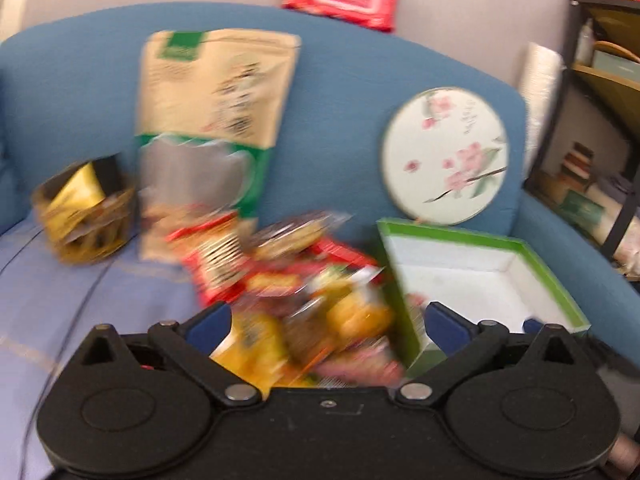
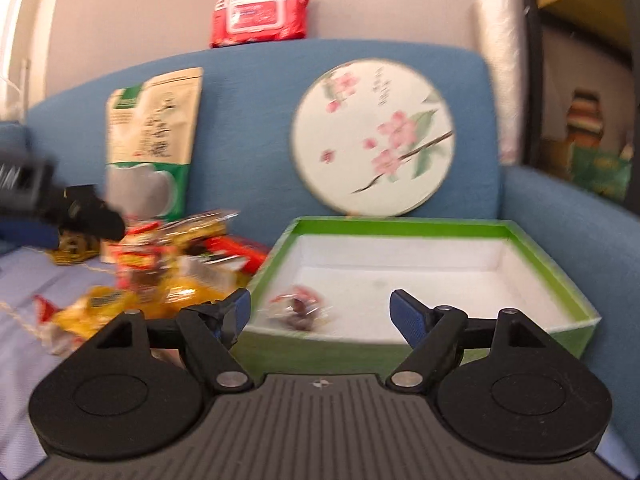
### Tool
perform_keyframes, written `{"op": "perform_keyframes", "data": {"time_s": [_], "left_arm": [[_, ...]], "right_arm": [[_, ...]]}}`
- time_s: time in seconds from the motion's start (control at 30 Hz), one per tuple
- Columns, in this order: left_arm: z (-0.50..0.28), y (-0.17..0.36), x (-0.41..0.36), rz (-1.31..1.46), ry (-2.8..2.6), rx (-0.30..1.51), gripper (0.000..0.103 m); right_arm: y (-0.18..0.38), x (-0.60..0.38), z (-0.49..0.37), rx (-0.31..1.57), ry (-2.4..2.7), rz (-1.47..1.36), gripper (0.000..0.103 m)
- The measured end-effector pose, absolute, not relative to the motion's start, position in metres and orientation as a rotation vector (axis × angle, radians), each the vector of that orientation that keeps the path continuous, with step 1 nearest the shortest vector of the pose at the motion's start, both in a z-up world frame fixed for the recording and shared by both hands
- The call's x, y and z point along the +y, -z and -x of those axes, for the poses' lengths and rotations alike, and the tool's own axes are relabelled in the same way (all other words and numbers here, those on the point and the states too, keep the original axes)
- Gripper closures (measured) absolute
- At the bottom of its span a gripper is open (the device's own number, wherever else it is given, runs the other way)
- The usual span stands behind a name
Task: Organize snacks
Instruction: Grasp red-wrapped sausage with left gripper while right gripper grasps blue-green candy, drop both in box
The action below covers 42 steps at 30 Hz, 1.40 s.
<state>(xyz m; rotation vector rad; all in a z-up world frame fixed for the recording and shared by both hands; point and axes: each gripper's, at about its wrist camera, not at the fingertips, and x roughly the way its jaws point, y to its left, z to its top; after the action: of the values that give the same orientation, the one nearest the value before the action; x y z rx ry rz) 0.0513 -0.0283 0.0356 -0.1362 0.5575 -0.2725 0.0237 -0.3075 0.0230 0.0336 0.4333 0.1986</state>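
Nearest the lens: black two-finger left gripper (image 1: pixel 328 322), blue-padded jaws spread wide, nothing between them but air. Same for the black right gripper (image 2: pixel 320 312): jaws fully apart, nothing gripped.

Beyond both, largest first:

- Blue fabric sofa (image 1: pixel 340 80), with a lilac striped seat cover (image 1: pixel 60 300) below and to the left of the left gripper.
- Tall kraft-paper stand-up pouch with green trim (image 1: pixel 212 120), propped upright against the sofa back, ahead and left of the left gripper.
- Round white fan-like disc painted with pink blossoms (image 2: pixel 372 136), leaning against the sofa back, straight ahead of the right gripper.
- Shallow green cardboard box with a white lining (image 2: pixel 552 256), open-topped, directly ahead of the right gripper, ahead and right of the left one. Inside: one small clear-wrapped dark snack (image 2: pixel 298 308) near the front left corner, otherwise bare lining.
- Heap of red, yellow and clear snack packets (image 1: pixel 304 300), straight ahead of the left gripper, just left of the box wall (too blurred to count or to read any single packet's long axis). Ahead and left of the right gripper.
- Small woven golden basket (image 1: pixel 86 216), far left, holding a yellow packet and something dark.

Judged: left gripper nearer the heap, right gripper nearer the box; next packet likely reached by the left, then carried rightward over the box wall.
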Motion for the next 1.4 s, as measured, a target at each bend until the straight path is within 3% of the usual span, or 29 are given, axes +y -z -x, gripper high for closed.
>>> {"op": "perform_keyframes", "data": {"time_s": [0.27, 0.37, 0.5, 0.57, 0.6, 0.63, 0.67, 0.7, 0.9, 1.0, 1.1, 1.17, 1.3, 1.37, 1.4], "left_arm": [[-0.026, 0.012, 0.013, 0.136, 0.195, 0.698, 0.000], [-0.024, 0.017, 0.021, 0.130, 0.210, 0.711, 0.000], [-0.027, 0.014, 0.024, 0.123, 0.238, 0.695, 0.000], [-0.034, 0.014, 0.023, 0.116, 0.261, 0.694, 0.009], [-0.038, 0.014, 0.022, 0.110, 0.271, 0.695, 0.020], [-0.042, 0.016, 0.020, 0.103, 0.275, 0.695, 0.029], [-0.048, 0.018, 0.017, 0.092, 0.275, 0.697, 0.033], [-0.054, 0.021, 0.014, 0.084, 0.272, 0.701, 0.038], [-0.089, 0.038, 0.007, 0.060, 0.229, 0.731, 0.036], [-0.101, 0.045, 0.007, 0.083, 0.227, 0.748, 0.037], [-0.103, 0.047, -0.001, 0.025, 0.236, 0.737, 0.039], [-0.099, 0.047, 0.001, 0.028, 0.253, 0.747, 0.041], [-0.076, 0.041, 0.013, 0.065, 0.298, 0.791, 0.047], [-0.061, 0.040, 0.015, 0.064, 0.306, 0.798, 0.041], [-0.055, 0.039, 0.015, 0.059, 0.302, 0.794, 0.027]], "right_arm": [[-0.007, -0.271, -0.021, 0.577, -0.482, -0.148, 0.000], [0.000, -0.249, -0.019, 0.601, -0.562, -0.083, 0.014], [0.008, -0.220, -0.030, 0.578, -0.594, 0.039, 0.015], [0.016, -0.213, -0.041, 0.608, -0.588, 0.047, 0.015], [0.020, -0.211, -0.045, 0.632, -0.584, 0.049, 0.015], [0.024, -0.212, -0.047, 0.661, -0.580, 0.057, 0.021], [0.025, -0.211, -0.048, 0.697, -0.582, 0.070, 0.039], [0.024, -0.212, -0.048, 0.714, -0.593, 0.072, 0.044], [0.014, -0.219, -0.030, 0.725, -0.635, 0.042, 0.043], [0.017, -0.215, -0.029, 0.718, -0.622, 0.055, 0.035], [0.020, -0.214, -0.032, 0.764, -0.611, 0.047, 0.036], [0.018, -0.217, -0.029, 0.784, -0.615, 0.038, 0.044], [0.013, -0.224, -0.017, 0.796, -0.639, 0.019, 0.043], [0.011, -0.224, -0.016, 0.776, -0.635, 0.013, 0.038], [0.010, -0.222, -0.017, 0.773, -0.633, 0.015, 0.037]]}}
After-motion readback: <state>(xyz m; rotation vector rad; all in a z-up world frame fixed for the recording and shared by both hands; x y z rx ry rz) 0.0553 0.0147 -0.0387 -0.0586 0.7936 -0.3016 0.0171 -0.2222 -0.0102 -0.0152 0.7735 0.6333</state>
